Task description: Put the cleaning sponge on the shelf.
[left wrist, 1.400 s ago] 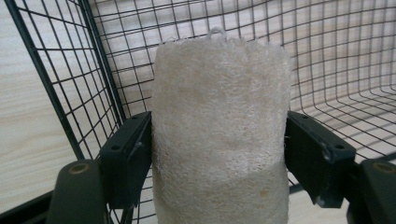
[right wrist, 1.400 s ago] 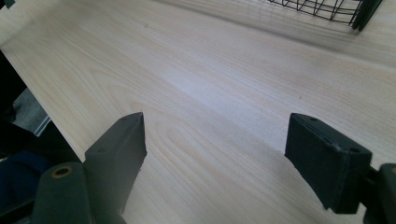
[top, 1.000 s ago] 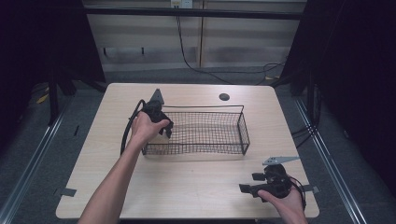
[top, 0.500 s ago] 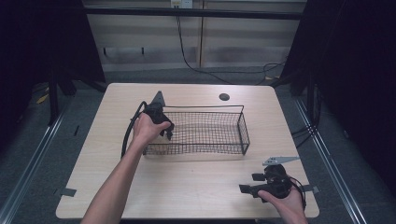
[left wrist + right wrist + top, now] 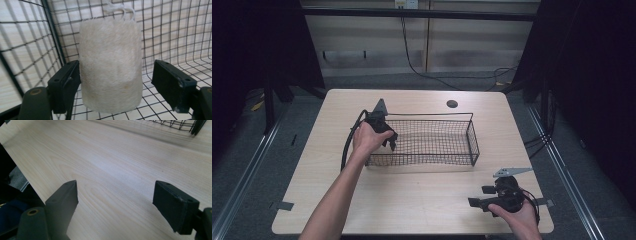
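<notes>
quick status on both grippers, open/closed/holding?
Left gripper: open inside the wire basket; the pale fibrous roll stands between its fingers, touching one, clear of the other.
Right gripper: open, holding nothing, over the table.

Table (image 5: 422, 200) is showing pale, smooth, matt wood grain. Basket (image 5: 432, 142) is appearing as thin black wire mesh, and the roll (image 5: 110, 67) inside is looking fuzzy, cream, fibrous. Jaw pads are appearing matt black plastic.

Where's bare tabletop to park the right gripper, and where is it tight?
Free: the table strip between the wire basket and the near edge, left of the right gripper; also behind the basket, beside the round hole. Crowded: the basket's left end, where the left gripper straddles a pale fibrous roll.
</notes>
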Tool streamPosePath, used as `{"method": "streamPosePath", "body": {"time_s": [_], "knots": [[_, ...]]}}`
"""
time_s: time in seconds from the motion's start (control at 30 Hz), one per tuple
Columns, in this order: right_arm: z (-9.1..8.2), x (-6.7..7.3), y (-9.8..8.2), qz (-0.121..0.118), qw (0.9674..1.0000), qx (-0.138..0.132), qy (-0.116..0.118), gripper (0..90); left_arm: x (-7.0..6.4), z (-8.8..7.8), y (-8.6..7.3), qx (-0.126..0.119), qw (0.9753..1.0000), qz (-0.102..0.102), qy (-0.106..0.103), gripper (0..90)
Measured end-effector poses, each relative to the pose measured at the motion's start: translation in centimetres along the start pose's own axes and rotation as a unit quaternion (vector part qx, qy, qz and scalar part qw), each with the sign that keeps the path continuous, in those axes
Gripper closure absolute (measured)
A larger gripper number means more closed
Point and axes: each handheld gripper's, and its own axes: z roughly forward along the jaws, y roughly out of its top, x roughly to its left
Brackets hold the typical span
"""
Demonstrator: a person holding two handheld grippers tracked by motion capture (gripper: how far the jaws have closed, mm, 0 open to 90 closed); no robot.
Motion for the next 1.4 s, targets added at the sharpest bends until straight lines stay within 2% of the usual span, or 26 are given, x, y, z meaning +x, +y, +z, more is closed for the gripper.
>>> {"method": "streamPosePath", "body": {"time_s": [0.03,0.07,0.13,0.2,0.27,0.33,0.43,0.53,0.6,0.77,0.87,0.97,1.03,1.07,1.13,1.2,1.33,1.4], "knots": [[0.0,0.0,0.0,0.001,1.0,0.0,0.0,19.9,0.2,-0.2,0.0,0.003,1.0,0.003,-0.004,21.4],[0.0,0.0,0.0,0.001,1.0,0.001,0.001,19.9,0.2,-0.3,0.0,-0.008,0.9999,-0.004,-0.01,20.5],[0.0,0.0,0.0,0.0,1.0,0.001,0.0,19.9,0.3,-0.4,0.0,-0.008,0.9999,-0.001,-0.013,21.0],[0.0,0.0,0.0,0.0,1.0,0.001,0.0,19.9,0.3,-0.7,-0.2,-0.012,0.9995,0.007,-0.028,21.0],[0.0,0.0,0.0,0.0,1.0,0.001,0.0,19.9,0.2,-0.9,-0.2,-0.006,0.9994,0.018,-0.028,21.1],[0.0,0.0,0.0,0.0,1.0,0.002,0.0,19.9,0.3,-1.2,-0.3,-0.013,0.9992,0.018,-0.033,20.6],[0.0,0.0,0.0,0.0,1.0,0.002,0.0,19.9,0.2,-1.6,-0.4,-0.017,0.9991,0.03,-0.025,20.6],[0.0,0.0,0.0,0.0,1.0,0.001,0.0,19.9,0.4,-2.2,-0.7,-0.027,0.998,0.037,-0.043,20.6],[0.0,0.0,0.0,0.001,1.0,0.001,0.0,19.8,0.6,-2.6,-0.8,-0.037,0.9978,0.037,-0.041,20.5],[0.0,0.0,0.0,0.001,1.0,0.001,-0.001,19.8,1.2,-3.4,-1.2,-0.042,0.9957,0.058,-0.059,19.7],[0.0,0.0,0.0,0.001,1.0,0.002,-0.002,19.8,1.3,-4.1,-1.6,-0.06,0.9924,0.074,-0.078,19.0],[0.0,0.0,0.0,-0.001,1.0,0.003,-0.002,19.8,1.4,-4.5,-2.0,-0.061,0.9877,0.108,-0.096,17.6],[0.0,0.0,0.1,-0.002,1.0,0.003,-0.002,19.8,1.6,-4.7,-2.3,-0.066,0.9829,0.132,-0.111,17.9],[0.0,0.0,0.1,-0.002,1.0,0.003,-0.003,19.8,1.6,-4.8,-2.5,-0.069,0.9815,0.135,-0.118,17.9],[0.0,0.0,0.1,-0.002,1.0,0.003,-0.003,19.8,1.8,-5.2,-2.9,-0.083,0.9771,0.15,-0.126,17.9],[0.1,0.0,0.1,-0.002,1.0,0.003,-0.004,19.8,1.8,-5.4,-3.2,-0.081,0.9729,0.169,-0.135,17.8],[0.1,0.0,0.1,-0.002,1.0,0.002,-0.005,19.8,2.0,-6.1,-3.8,-0.099,0.9647,0.187,-0.157,18.4],[0.1,0.0,0.1,-0.002,1.0,0.002,-0.004,19.8,2.1,-6.4,-4.0,-0.101,0.9635,0.189,-0.161,18.3]]}}
